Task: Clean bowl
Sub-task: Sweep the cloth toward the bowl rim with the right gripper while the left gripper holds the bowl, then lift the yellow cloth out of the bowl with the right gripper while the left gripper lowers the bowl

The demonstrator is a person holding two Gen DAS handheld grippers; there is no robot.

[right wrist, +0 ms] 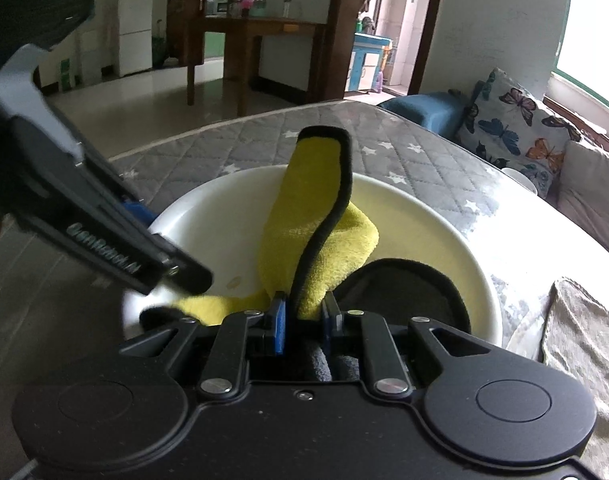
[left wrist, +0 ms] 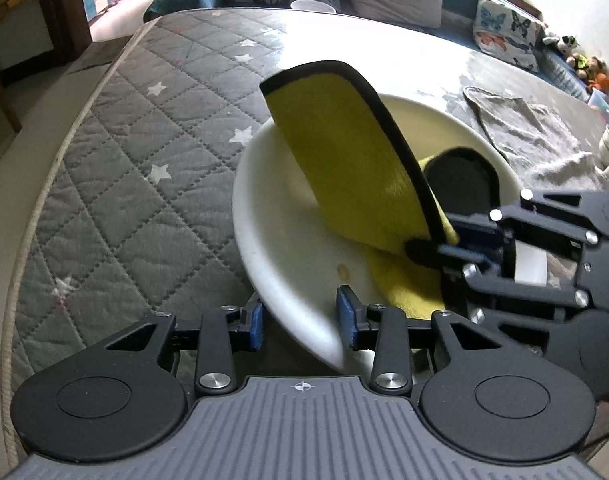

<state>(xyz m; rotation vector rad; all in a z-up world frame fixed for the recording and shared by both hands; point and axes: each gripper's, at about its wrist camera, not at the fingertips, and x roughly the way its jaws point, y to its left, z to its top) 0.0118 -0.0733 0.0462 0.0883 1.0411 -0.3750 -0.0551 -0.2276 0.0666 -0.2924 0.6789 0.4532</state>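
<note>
Two grippers meet over a quilted, star-printed mattress [left wrist: 124,168], where we tilt a white bowl [left wrist: 288,248]. Our left gripper [left wrist: 300,322] has its jaws on either side of the bowl's near rim. Our right gripper [right wrist: 302,318], jaws clamped, pinches a yellow, black-edged microfiber cloth [right wrist: 304,216] standing inside the bowl.

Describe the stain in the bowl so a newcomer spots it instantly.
On the quilted grey mattress sits a white bowl. Inside it, near the rim held by the left gripper, is a small tan spot, beside the yellow cloth; the only mark on the white.
</note>
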